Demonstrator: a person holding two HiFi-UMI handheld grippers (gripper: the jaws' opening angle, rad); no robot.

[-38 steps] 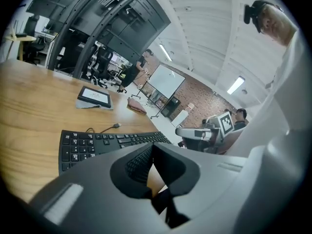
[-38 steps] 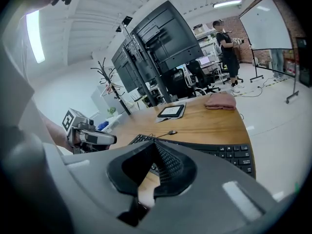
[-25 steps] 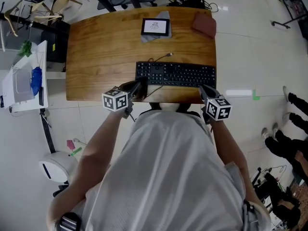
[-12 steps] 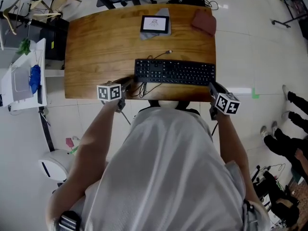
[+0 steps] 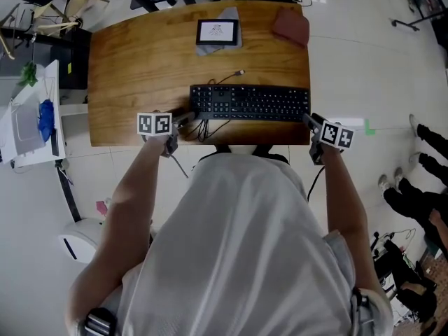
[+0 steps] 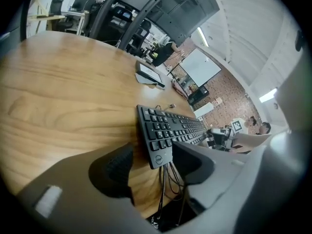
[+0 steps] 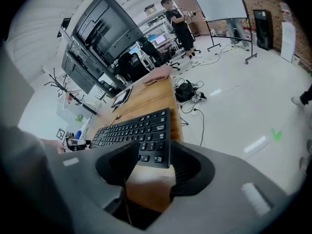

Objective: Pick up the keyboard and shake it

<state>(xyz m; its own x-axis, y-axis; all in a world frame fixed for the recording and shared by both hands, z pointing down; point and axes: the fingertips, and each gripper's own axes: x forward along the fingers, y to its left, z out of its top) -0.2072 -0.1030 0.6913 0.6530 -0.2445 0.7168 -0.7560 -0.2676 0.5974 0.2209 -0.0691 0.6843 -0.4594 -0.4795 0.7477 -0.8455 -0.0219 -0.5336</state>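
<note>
The black keyboard (image 5: pixel 250 103) lies flat on the wooden table (image 5: pixel 133 75), near its front edge. My left gripper (image 5: pixel 184 117) is at the keyboard's left end. In the left gripper view that end of the keyboard (image 6: pixel 165 128) sits between the left gripper's (image 6: pixel 153 162) opening jaws, with a gap beside it. My right gripper (image 5: pixel 312 123) is at the right end. In the right gripper view the keyboard's right end (image 7: pixel 134 128) lies between the right gripper's (image 7: pixel 148 164) opening jaws, and the pads do not press on it.
The keyboard's cable with its loose plug (image 5: pixel 240 72) lies behind it, and more cable hangs over the front edge (image 6: pixel 168 179). A small screen (image 5: pixel 217 31) on a grey cloth and a reddish cloth (image 5: pixel 291 25) sit at the far edge. A white cart (image 5: pixel 31 117) stands left.
Both grippers have opened and slid outward from the keyboard's front corners to its two ends. The keyboard stays on the table.
</note>
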